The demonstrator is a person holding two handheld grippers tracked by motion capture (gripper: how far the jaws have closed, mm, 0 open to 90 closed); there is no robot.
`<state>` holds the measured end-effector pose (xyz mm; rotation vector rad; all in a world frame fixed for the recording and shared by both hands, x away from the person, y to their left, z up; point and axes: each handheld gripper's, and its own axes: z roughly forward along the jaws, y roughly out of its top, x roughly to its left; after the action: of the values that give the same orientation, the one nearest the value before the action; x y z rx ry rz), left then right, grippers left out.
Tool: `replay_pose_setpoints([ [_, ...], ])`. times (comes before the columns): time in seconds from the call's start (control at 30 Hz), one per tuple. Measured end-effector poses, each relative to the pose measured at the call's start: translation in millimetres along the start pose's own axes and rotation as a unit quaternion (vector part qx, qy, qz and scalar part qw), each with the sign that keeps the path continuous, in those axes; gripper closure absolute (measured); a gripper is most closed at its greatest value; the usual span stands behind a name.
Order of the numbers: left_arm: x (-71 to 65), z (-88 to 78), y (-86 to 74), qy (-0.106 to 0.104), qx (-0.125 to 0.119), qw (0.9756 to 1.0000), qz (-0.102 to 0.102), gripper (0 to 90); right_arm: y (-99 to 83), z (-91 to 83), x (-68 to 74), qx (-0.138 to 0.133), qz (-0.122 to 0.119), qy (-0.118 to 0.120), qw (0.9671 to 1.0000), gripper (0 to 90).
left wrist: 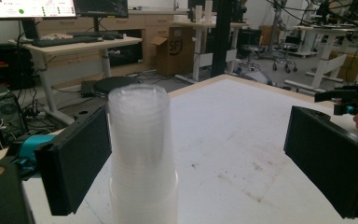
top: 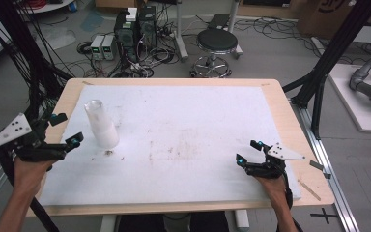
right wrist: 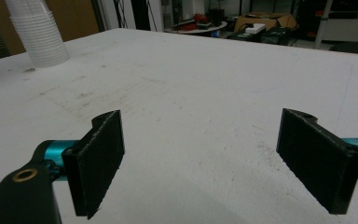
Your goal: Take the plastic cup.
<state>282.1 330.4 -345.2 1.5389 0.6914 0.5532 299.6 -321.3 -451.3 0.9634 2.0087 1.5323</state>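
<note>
Left tongs (left wrist: 196, 163): held in my left hand (top: 26, 171), jaws wide apart, gripping nothing. Stack of clear plastic cups (left wrist: 142, 154): upright on the white table cover (top: 188, 140), just ahead of these jaws, close beside one jaw; contact cannot be told. Right tongs (right wrist: 209, 163): jaws wide apart, gripping nothing, low over the cover, well apart from the stack, which stands far off ahead.

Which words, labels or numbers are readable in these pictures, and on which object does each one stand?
"SF": black print on the brown cardboard box behind the table, in the left gripper view; any further characters are too blurred to read.
Monitor at upper left of that view: coloured text, too small to read.
Stack of clear plastic cups: no print visible.
Cardboard box at upper right of the high view: mark cut off, unreadable.
</note>
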Motion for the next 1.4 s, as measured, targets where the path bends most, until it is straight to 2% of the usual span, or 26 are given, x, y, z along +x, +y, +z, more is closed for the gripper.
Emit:
replay_pose_setpoints([
  [0.17,17.1,9.7,13.8,-0.016,0.017,0.9997,-0.007,7.3,-0.1,-0.4,0.1,-0.002,0.000,0.000,1.0000,14.9],
  [0.4,29.5,22.9,17.1,-0.028,0.042,0.9987,-0.004,7.3,-0.4,-0.8,0.8,-0.006,0.000,0.000,1.0000,14.9],
  [0.53,39.5,31.1,20.0,-0.045,0.056,0.9974,-0.003,7.3,-0.6,-1.0,0.5,-0.009,-0.004,-0.002,1.0000,14.9],
  [0.7,51.2,45.4,24.7,-0.080,0.067,0.9946,-0.005,7.3,-0.5,-1.0,0.4,-0.007,-0.002,-0.001,1.0000,14.9],
  [0.8,56.7,54.7,22.7,-0.106,0.084,0.9908,-0.006,7.3,-0.7,-1.4,0.1,-0.010,-0.003,0.001,0.9999,14.9],
  [0.87,59.4,60.2,20.6,-0.111,0.098,0.9890,-0.001,7.3,-0.8,-1.9,0.4,-0.009,-0.004,0.003,0.9999,14.9],
  [1.07,65.8,69.3,16.4,-0.116,0.094,0.9888,0.001,7.3,-0.9,-2.0,0.7,-0.009,-0.002,0.005,0.9999,14.9],
  [1.23,71.4,79.5,11.0,-0.121,0.110,0.9865,-0.005,7.3,-0.9,-2.2,0.8,-0.009,-0.003,0.004,0.9999,14.9],
  [1.4,72.0,91.2,3.5,-0.130,0.142,0.9813,0.002,7.3,-0.9,-2.2,0.9,-0.009,-0.003,0.003,1.0000,14.9],
])
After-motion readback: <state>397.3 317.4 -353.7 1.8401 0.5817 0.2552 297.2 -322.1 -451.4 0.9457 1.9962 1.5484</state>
